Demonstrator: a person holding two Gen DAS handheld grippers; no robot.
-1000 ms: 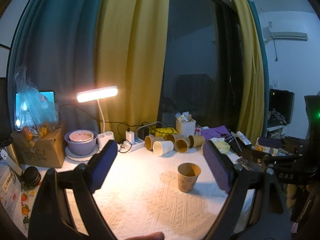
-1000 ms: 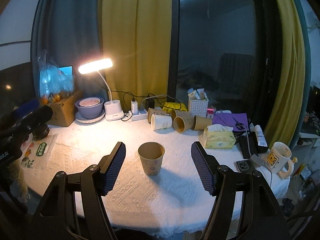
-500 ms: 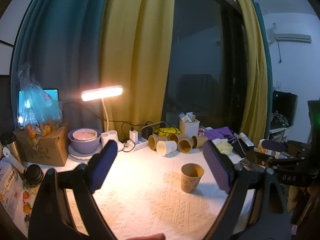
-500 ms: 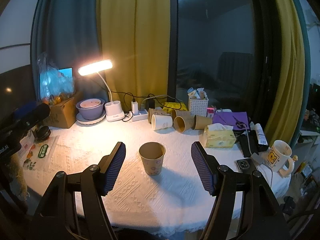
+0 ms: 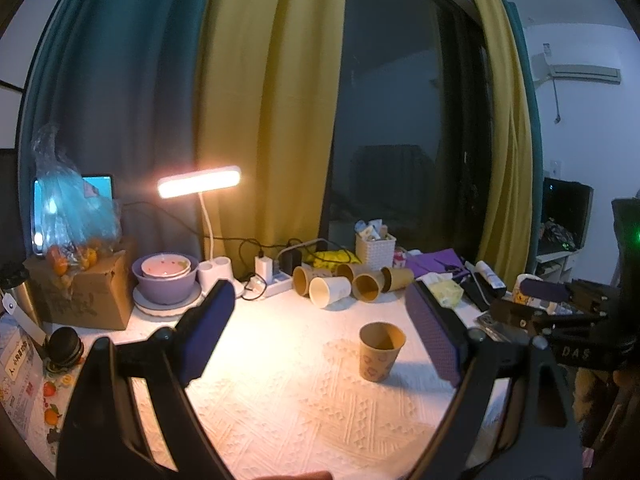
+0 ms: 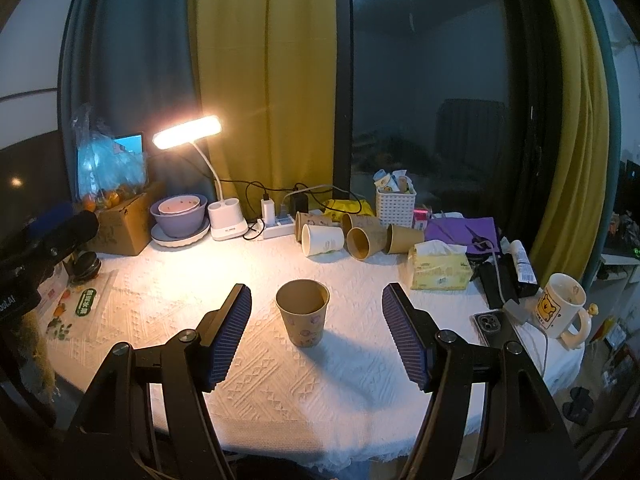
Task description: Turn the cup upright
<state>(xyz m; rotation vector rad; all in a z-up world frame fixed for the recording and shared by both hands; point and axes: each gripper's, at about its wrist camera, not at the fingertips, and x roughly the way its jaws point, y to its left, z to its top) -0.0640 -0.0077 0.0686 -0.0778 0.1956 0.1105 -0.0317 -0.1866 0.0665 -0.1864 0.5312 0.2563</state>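
Note:
A brown paper cup (image 6: 303,312) stands upright, mouth up, on the white tablecloth (image 6: 280,384). It also shows in the left wrist view (image 5: 380,351), right of centre. My right gripper (image 6: 316,308) is open and empty, its blue pads level with the cup on either side but nearer the camera, not touching it. My left gripper (image 5: 316,320) is open and empty, held above the table to the cup's left. Several more paper cups (image 6: 360,238) lie on their sides in a row at the back of the table.
A lit desk lamp (image 6: 188,132), purple bowls (image 6: 179,216) and a cardboard box (image 6: 120,224) stand at the back left. A tissue pack (image 6: 440,268), white basket (image 6: 395,202), phone (image 6: 494,326) and bear mug (image 6: 560,310) are at the right. The other gripper (image 6: 36,256) shows at left.
Both grippers have drifted slightly back and up from the table. The cup has stayed upright in the same spot. Both stay open.

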